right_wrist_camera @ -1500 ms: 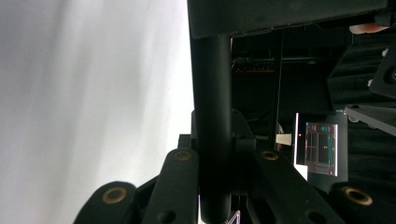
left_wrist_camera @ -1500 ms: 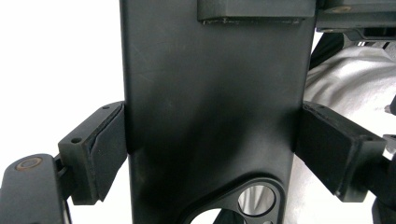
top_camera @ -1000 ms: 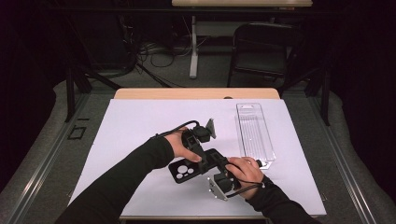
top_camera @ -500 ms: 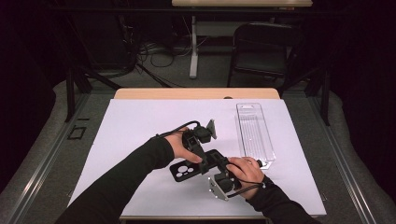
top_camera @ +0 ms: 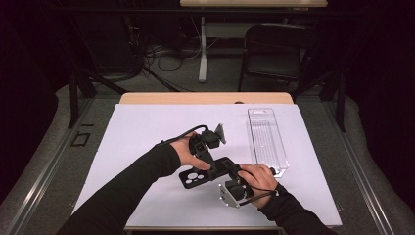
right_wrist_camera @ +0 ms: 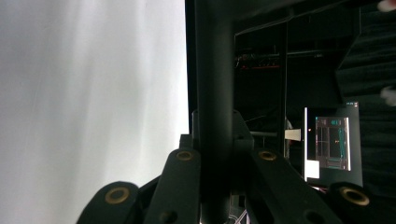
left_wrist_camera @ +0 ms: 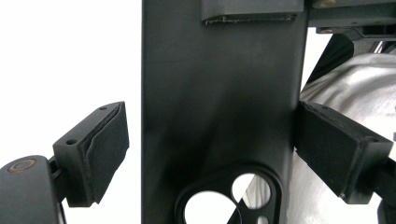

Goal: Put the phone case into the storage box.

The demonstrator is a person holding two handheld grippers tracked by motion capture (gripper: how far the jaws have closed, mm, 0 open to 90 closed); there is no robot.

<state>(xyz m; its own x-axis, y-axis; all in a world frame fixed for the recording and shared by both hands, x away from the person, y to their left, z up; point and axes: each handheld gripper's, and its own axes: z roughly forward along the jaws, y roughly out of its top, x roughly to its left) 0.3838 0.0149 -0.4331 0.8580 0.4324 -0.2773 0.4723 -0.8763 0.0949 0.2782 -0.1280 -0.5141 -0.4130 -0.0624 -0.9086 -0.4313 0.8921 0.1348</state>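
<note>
A flat, matte black phone case [top_camera: 205, 174] with round camera cut-outs was seen at lower centre, on the white sheet [top_camera: 147, 127]. Its edge was clamped by the right gripper [top_camera: 234, 171]. It was straddled by the left gripper [top_camera: 211, 169], foam pads [left_wrist_camera: 105, 149] spread, one clear of the case. A ribbed clear tray [top_camera: 266, 142] lay at right.

text: none legible | labels: none | numbers: none

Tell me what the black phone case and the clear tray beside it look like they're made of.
Phone case: probably matte black plastic or rubber, judging by its dull, smooth, faintly sheened surface in the left gripper view. Clear tray: likely thin glossy moulded plastic, see-through with ribbed lines.
</note>
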